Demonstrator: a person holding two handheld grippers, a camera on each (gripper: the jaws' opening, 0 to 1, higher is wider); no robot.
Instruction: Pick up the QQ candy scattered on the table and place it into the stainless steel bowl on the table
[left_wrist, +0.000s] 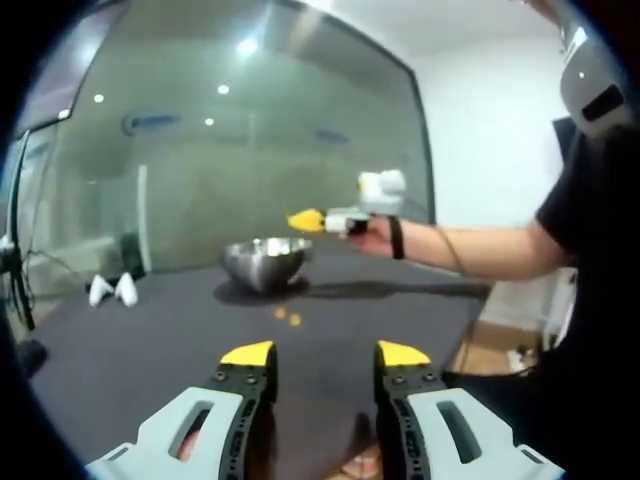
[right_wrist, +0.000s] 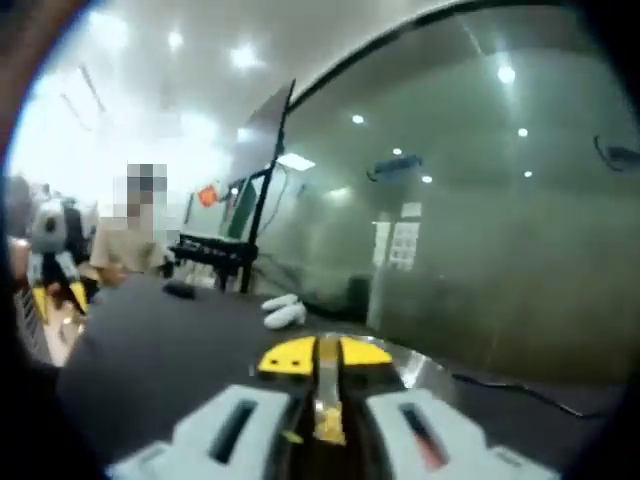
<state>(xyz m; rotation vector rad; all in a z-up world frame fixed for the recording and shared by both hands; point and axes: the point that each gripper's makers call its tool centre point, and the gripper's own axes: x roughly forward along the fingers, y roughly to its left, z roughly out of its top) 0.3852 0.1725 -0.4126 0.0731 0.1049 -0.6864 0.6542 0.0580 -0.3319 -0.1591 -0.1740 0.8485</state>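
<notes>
Left gripper view, entry one: left gripper (left_wrist: 325, 357), yellow-tipped jaws spread apart with nothing between them, hovering low over the dark table (left_wrist: 120, 350). Item: stainless steel bowl (left_wrist: 265, 262), upright toward the far side of the table in front of a glass wall (left_wrist: 250, 130); its interior is hidden from this angle, so contents cannot be told. Item: two small orange QQ candy pieces (left_wrist: 287, 316), lying loose on the table between the left gripper and the bowl, nearer the bowl. Item: right gripper (left_wrist: 322, 220), held in the person's hand (left_wrist: 372, 236), its yellow tip raised just above and beside the bowl's right rim. Item: two white objects (left_wrist: 112, 290) at the table's far left edge, kind unclear. Right gripper view, entry two: right gripper (right_wrist: 325, 355), jaws drawn together on a small yellowish piece, judged to be a candy though blurred; the bowl's shiny rim (right_wrist: 420, 368) shows just behind the tips. Step in hand, by judgement: delivery of one candy to the bowl. Next move calls for bringing the tips squarely over the bowl's mouth and parting the jaws; afterwards the free left gripper is well placed for the loose pieces.
</notes>
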